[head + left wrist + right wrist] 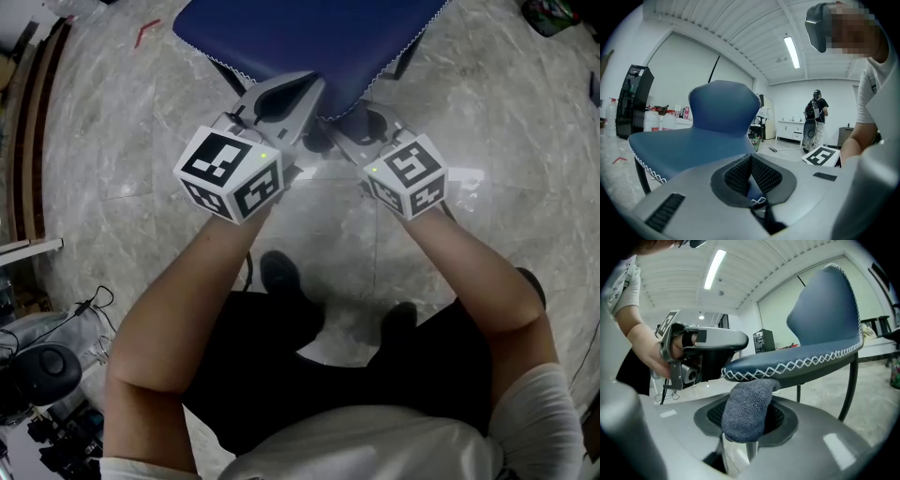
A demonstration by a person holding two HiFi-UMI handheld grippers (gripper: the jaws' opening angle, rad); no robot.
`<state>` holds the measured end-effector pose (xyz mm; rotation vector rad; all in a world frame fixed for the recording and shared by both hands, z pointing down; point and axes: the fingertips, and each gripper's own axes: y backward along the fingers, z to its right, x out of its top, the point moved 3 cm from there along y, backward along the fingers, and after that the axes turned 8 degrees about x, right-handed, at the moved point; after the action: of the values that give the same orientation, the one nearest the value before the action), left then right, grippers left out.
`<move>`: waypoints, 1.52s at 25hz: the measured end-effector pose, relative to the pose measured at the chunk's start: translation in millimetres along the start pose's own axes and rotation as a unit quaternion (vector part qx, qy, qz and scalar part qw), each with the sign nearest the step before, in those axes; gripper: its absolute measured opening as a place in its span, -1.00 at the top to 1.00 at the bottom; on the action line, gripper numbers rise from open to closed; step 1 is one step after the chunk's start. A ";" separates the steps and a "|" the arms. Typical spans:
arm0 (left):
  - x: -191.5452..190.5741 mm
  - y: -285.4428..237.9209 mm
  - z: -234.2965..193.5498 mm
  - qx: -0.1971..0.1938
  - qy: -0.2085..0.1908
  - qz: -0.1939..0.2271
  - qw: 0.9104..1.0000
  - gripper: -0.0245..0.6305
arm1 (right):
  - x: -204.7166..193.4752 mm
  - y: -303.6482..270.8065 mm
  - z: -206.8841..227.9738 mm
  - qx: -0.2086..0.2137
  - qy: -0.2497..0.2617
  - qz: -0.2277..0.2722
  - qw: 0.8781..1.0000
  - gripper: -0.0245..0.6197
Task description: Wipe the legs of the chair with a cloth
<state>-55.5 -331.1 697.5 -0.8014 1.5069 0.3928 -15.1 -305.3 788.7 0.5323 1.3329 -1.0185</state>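
Right tongs [746, 404] pinch nubby grey cloth [743, 420] | left tongs [751, 161] clamp stitched blue seat [689, 143]

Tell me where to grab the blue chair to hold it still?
Best grip the seat by its thin, stitched front edge, coming level from the front, one jaw above and one below. That edge is flat, looks slim enough for the jaws and faces the person. The left gripper, jaws together, is over it.
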 end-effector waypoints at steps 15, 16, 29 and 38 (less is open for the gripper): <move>41.9 16.5 -17.1 0.058 -0.005 0.047 0.997 0.91 | 116.3 45.8 -42.4 -0.018 0.058 0.075 0.995 0.59; 42.1 15.7 -12.7 0.055 -0.013 0.046 0.997 0.91 | 121.6 50.6 -33.4 -0.029 0.056 0.080 0.995 0.59; 46.8 11.4 0.4 0.031 0.008 0.053 0.998 0.91 | 139.4 57.6 -12.9 -0.051 0.081 0.102 0.990 0.60; 45.9 11.1 1.5 0.028 0.007 0.054 0.998 0.91 | 139.0 55.3 -7.4 -0.056 0.076 0.104 0.990 0.60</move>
<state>-58.9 -333.6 650.4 -0.6825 1.5707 0.4240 16.4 -313.1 642.5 0.6600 1.4266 -0.7389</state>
